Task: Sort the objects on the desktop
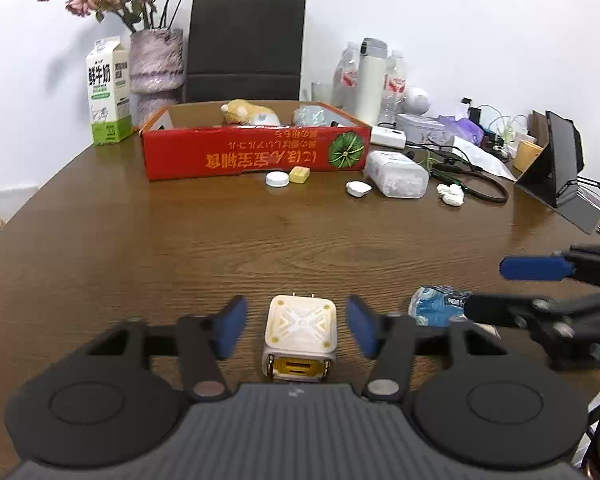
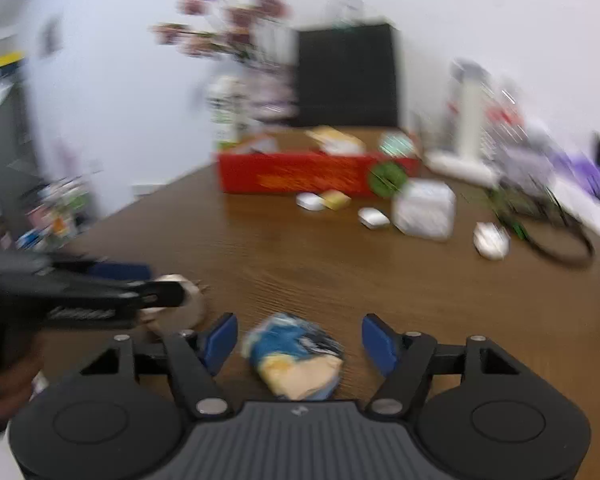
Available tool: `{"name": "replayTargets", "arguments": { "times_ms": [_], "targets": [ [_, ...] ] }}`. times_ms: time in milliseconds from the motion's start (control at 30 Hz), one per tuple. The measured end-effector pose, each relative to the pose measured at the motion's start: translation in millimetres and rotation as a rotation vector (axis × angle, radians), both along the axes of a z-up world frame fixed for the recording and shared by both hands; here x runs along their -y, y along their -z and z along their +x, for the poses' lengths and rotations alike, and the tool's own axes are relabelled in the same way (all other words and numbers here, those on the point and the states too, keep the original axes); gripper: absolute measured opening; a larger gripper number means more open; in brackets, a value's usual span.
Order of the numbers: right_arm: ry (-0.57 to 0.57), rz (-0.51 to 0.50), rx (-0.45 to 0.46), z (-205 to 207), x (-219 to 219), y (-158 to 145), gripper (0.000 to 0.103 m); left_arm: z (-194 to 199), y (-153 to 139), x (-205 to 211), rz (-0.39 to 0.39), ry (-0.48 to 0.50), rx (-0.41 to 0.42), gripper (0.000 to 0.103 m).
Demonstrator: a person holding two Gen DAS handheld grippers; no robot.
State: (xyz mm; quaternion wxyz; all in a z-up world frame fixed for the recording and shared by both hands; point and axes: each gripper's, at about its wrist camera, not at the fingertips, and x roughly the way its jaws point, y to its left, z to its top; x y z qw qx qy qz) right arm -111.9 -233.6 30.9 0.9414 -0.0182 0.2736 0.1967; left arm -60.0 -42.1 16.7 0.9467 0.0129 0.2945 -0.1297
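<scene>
Charger (image 1: 300, 330) between spread left jaws

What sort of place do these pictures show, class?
Probably a home or office desk: a cluttered wooden table against a white wall, with a milk carton, vase of dried flowers and charging cables.

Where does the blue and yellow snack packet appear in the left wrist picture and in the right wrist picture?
Left wrist view: the blue snack packet lies at lower right, partly hidden behind the right gripper, right of the white charger.
Right wrist view: the packet lies low in the middle, between the open fingers of that gripper.
Shared landmark: the red box at the table's far side.
</scene>
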Motion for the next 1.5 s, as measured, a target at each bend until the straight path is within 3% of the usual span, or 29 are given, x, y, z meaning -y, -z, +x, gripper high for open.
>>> {"name": "replayTargets", "arguments": {
  "times_ms": [200, 300, 333, 367, 433, 467, 633, 900, 1167, 1333, 1500],
  "targets": [
    [-0.094, -0.184, -0.003, 5, -24, 16, 0.072, 8, 6, 4, -0.01, 0.027, -0.033, 0.07],
    [-0.08, -0.182, -0.032, 18, -29, 20, 0.064, 8, 11, 3, -0.006, 0.02, -0.053, 0.07],
    [-0.076, -0.169, -0.046, 23, -29, 21, 0.062, 9, 12, 1, -0.014, 0.015, -0.061, 0.063],
    [-0.074, -0.158, -0.06, 27, -29, 22, 0.053, 9, 12, -1, -0.022, 0.011, -0.062, 0.042],
    [-0.06, -0.134, -0.08, 34, -29, 23, 0.027, 8, 13, -5, -0.033, 0.012, -0.062, 0.041],
    [-0.048, -0.129, -0.093, 36, -29, 23, 0.01, 8, 13, -6, -0.033, 0.012, -0.057, 0.04],
    [0.003, -0.088, -0.115, 41, -26, 23, 0.009, 9, 12, -8, -0.06, 0.002, -0.055, 0.04],
    [0.055, 0.053, -0.042, 39, -10, 1, 0.008, 13, 5, -16, -0.09, -0.042, -0.038, 0.04],
    [0.085, 0.153, -0.011, 51, 6, -22, 0.008, 32, -24, -12, -0.11, -0.059, 0.03, 0.04],
    [0.085, 0.198, 0.046, 91, 16, -57, 0.008, 75, -51, -15, -0.155, -0.037, 0.038, 0.04],
    [0.074, 0.276, 0.04, 178, 28, -88, 0.009, 149, -74, -16, -0.178, -0.089, 0.052, 0.04]
  ]
}}
